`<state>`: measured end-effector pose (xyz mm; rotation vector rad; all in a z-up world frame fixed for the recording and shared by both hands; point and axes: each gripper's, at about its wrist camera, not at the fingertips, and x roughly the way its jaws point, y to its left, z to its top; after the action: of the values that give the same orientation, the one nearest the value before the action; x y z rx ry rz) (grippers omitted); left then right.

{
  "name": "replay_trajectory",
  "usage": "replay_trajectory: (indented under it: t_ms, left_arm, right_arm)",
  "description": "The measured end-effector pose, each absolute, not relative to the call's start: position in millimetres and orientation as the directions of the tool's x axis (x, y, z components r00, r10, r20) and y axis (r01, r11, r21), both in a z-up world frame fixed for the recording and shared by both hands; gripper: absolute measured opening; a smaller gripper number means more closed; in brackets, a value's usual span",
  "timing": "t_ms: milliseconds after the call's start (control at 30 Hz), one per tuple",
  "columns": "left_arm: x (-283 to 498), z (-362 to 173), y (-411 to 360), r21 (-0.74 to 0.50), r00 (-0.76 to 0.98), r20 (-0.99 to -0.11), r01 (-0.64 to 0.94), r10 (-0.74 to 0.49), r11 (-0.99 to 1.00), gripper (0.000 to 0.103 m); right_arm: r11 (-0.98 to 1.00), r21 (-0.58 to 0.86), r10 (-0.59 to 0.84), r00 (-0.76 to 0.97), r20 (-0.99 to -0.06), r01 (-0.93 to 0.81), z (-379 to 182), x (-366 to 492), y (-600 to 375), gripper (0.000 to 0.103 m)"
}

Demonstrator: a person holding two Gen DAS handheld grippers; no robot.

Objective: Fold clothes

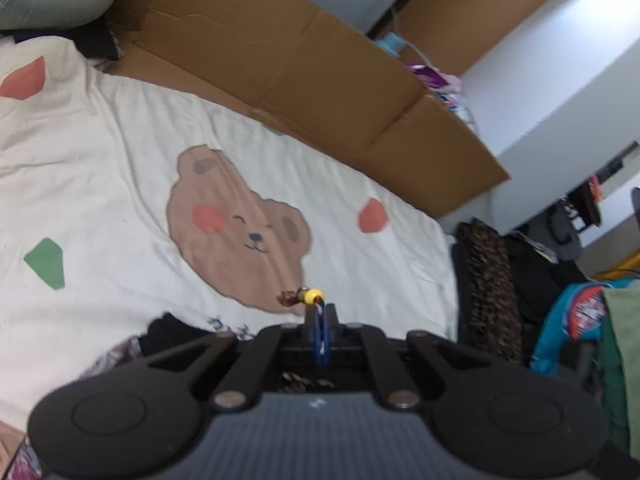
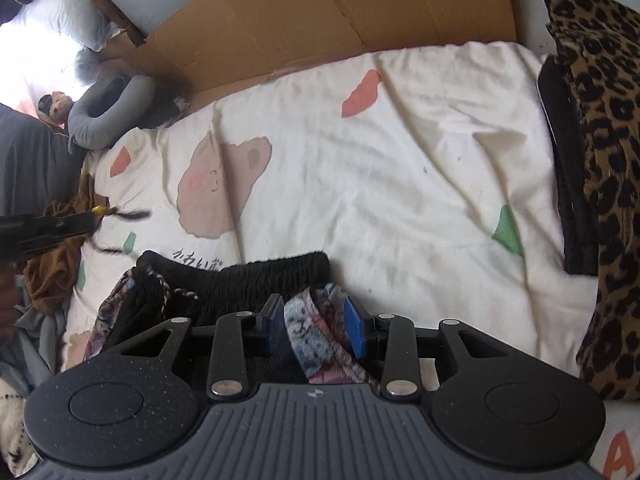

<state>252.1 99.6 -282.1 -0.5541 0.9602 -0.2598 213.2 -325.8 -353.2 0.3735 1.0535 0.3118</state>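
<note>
Cream cotton bedding (image 2: pixel 400 152), printed with a brown bear face (image 1: pixel 240 232) and red and green patches, covers the whole work surface ahead of both grippers.

Left gripper (image 1: pixel 320 316): jaws fully closed, pinching a braided drawstring (image 1: pixel 318 310). Its yellow bead (image 1: pixel 312 295) and dark tassel stand just beyond the fingertips. In the right wrist view the same gripper (image 2: pixel 86 220) enters from the left edge, with the cord ends whipping out blurred in front of it.

Right gripper (image 2: pixel 316 324): jaws part open, blue pads (image 2: pixel 354 330) standing either side of a patterned fabric strip (image 2: pixel 316 340). The strip lies between the pads; whether they press on it cannot be determined.

Task item: a garment with a black gathered waistband (image 2: pixel 256 276) and patterned cloth lies on the bedding directly ahead of and under the right jaws. A second braided cord (image 2: pixel 168 288) rests on its left end. From the left wrist view, the black band (image 1: pixel 172 328) shows just below and left of the closed jaws.

Surroundings: a flattened cardboard sheet (image 1: pixel 304 72) stands against the wall beyond both grippers. A leopard-print garment (image 2: pixel 604 140) over black cloth is stacked well to the right of the right jaws. A brown crumpled garment (image 2: pixel 56 264) lies under the left gripper. A grey neck pillow (image 2: pixel 108 112) sits at the far left corner. Bags and clutter (image 1: pixel 568 312) crowd the floor right of the left jaws.
</note>
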Motion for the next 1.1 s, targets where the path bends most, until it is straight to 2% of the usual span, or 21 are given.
replay_trajectory:
  t_ms: [300,500,567,600,633,733,833,1100]
  left_arm:
    - [225,-272,81,-0.658,0.480,-0.646,0.045,-0.593,0.752,0.001]
    - [205,-276,61,-0.663,0.404,-0.664,0.072,-0.629,0.745,0.002]
    - [200,-280,55,-0.653,0.366,-0.686,0.073,-0.629,0.754,0.011]
    - [197,-282,52,-0.648,0.347,-0.696,0.073,-0.628,0.758,0.023]
    - [196,-282,53,-0.644,0.345,-0.700,0.072,-0.625,0.761,0.035]
    - [192,-284,58,-0.630,0.343,-0.714,0.066,-0.611,0.773,0.044]
    - [196,-282,69,-0.597,0.361,-0.738,0.046,-0.570,0.801,0.045]
    - [208,-284,116,-0.444,0.474,-0.802,-0.066,-0.363,0.894,0.044]
  right_arm:
    - [0.903,0.419,0.415,0.453,-0.789,-0.098,-351,220,-317,0.036]
    - [0.902,0.419,0.419,0.447,-0.790,-0.105,-352,219,-314,0.036]
    - [0.901,0.421,0.420,0.448,-0.789,-0.103,-352,219,-315,0.036]
    - [0.901,0.423,0.420,0.449,-0.788,-0.101,-352,219,-315,0.036]
    - [0.900,0.423,0.421,0.449,-0.788,-0.101,-353,219,-315,0.036]
    - [0.901,0.421,0.421,0.447,-0.789,-0.105,-353,219,-316,0.036]
    - [0.901,0.422,0.420,0.448,-0.789,-0.100,-354,219,-318,0.036]
    - [0.903,0.420,0.413,0.454,-0.789,-0.092,-356,222,-326,0.036]
